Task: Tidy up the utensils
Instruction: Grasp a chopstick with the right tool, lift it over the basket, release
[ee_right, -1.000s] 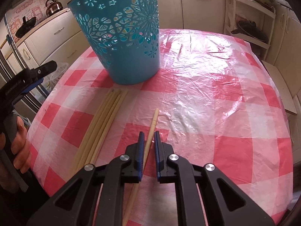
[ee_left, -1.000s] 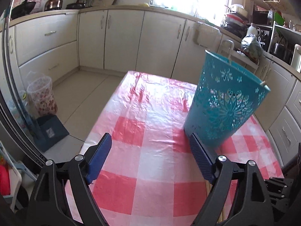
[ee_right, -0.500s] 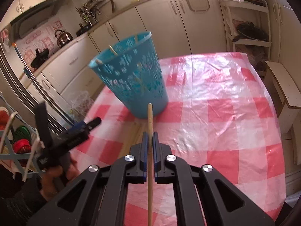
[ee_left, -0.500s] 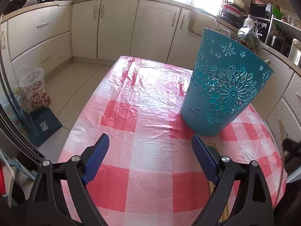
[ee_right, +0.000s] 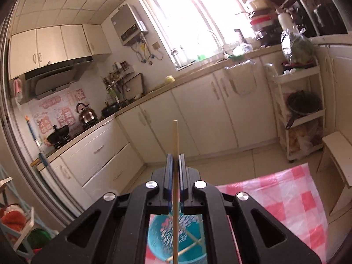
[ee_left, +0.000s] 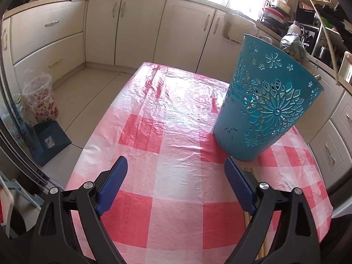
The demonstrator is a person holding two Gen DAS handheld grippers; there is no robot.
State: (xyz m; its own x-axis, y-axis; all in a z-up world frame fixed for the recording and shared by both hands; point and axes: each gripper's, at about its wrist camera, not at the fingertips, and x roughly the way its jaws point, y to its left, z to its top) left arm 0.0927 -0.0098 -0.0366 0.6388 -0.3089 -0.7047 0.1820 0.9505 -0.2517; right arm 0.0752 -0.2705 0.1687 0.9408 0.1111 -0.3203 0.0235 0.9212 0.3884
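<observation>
- The right gripper has its blue pads pressed tight on a slim pale wooden chopstick, the stick running straight up past the fingertips
- Through the gap in the gripper body, the tall teal plastic basket with cut-out flower patterns sits directly below, with the chopstick's lower length over its open mouth and a couple of pale sticks already leaning inside
- From the left wrist view, that teal basket stands upright on the pink-and-white checked plastic tablecloth, off to the right side
- The left gripper hangs wide open over the cloth, holding nothing
- More pale wooden chopsticks lie flat on the cloth just at the basket's base, partly hidden behind the left gripper's right finger
- Cream kitchen cabinets line the walls, a kettle sits on the stove, and a bright window glares above the counter
</observation>
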